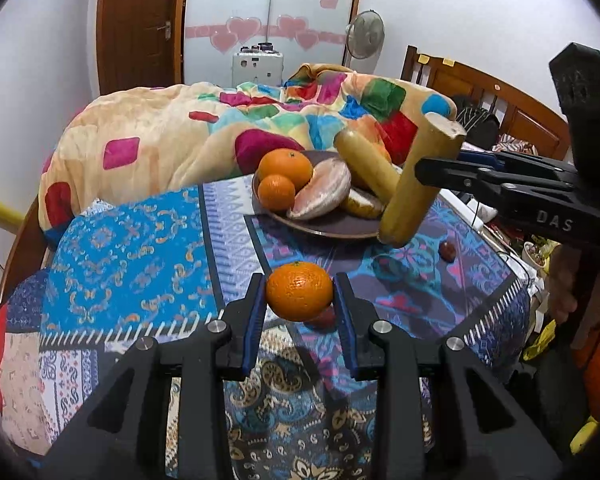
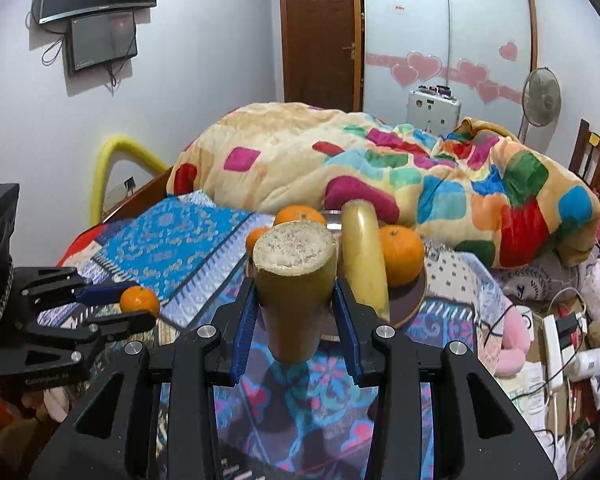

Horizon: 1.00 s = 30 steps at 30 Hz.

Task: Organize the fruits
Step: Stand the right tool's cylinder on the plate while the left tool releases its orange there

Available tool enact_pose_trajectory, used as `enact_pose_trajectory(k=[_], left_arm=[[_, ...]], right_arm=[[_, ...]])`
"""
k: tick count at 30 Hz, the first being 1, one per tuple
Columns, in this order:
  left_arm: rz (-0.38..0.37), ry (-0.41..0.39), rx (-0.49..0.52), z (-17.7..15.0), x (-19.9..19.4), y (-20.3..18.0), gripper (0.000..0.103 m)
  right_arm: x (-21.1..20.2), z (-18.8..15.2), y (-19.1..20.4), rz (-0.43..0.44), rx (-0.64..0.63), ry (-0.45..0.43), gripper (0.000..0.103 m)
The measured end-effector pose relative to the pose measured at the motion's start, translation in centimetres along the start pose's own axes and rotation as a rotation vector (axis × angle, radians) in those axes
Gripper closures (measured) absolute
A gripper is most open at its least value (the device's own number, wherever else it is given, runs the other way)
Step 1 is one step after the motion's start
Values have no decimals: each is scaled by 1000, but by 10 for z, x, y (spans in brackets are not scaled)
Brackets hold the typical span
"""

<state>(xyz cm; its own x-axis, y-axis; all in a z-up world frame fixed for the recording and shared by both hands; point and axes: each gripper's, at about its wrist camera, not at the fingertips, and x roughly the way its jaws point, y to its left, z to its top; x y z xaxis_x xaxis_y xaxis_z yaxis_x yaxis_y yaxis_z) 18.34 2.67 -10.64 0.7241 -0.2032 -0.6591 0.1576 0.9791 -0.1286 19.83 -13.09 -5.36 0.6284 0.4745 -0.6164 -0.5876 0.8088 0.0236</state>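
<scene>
My left gripper [image 1: 300,300] is shut on an orange [image 1: 299,291] and holds it above the patterned table; it also shows in the right wrist view [image 2: 138,308] with the orange [image 2: 139,300]. My right gripper [image 2: 294,304] is shut on a yellow-green cut stalk piece [image 2: 294,276], held upright beside the plate; in the left wrist view the gripper [image 1: 424,170] holds the stalk [image 1: 420,184]. The brown plate [image 1: 332,229] holds two oranges [image 1: 286,166], a pomelo segment [image 1: 322,192] and another yellow stalk piece [image 1: 366,166].
A small red fruit [image 1: 447,251] lies on the glass-topped patterned table [image 1: 140,264], another red one [image 1: 324,318] under the held orange. A colourful quilt [image 1: 180,132] is heaped behind the plate. Cables and a power strip [image 2: 552,344] lie off the right edge.
</scene>
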Motion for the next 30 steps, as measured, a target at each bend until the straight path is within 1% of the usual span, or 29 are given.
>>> enact_pose_trajectory(k=[6,10,12,15,19,22,26,30], left_arm=[[-3,-11,4,8,5,3,70],[-2,-7,8,11,12,5,70],[0,-4,10,12,16,6,70],[4,2,7,14,21,7,70],[7,5,0,18,27,7,70],[11,8,1,21,31,7,70],[19,3,7,32,35,5,70],[21,1,13,41,39,0,70]], right_arm=[[22,11,-4,-22,3,11,68],[46,12,-12,-36,31,44,68],[53,12,-16,-49,42,40,68],[57,17,-19,-46,59,37,67],[67,20,-19,-70,34,52,65],[68,21,-17,-83,18,52,64],[63,21,-20,-80,25,47,59],[51,21,-26,-71,25,23,57]])
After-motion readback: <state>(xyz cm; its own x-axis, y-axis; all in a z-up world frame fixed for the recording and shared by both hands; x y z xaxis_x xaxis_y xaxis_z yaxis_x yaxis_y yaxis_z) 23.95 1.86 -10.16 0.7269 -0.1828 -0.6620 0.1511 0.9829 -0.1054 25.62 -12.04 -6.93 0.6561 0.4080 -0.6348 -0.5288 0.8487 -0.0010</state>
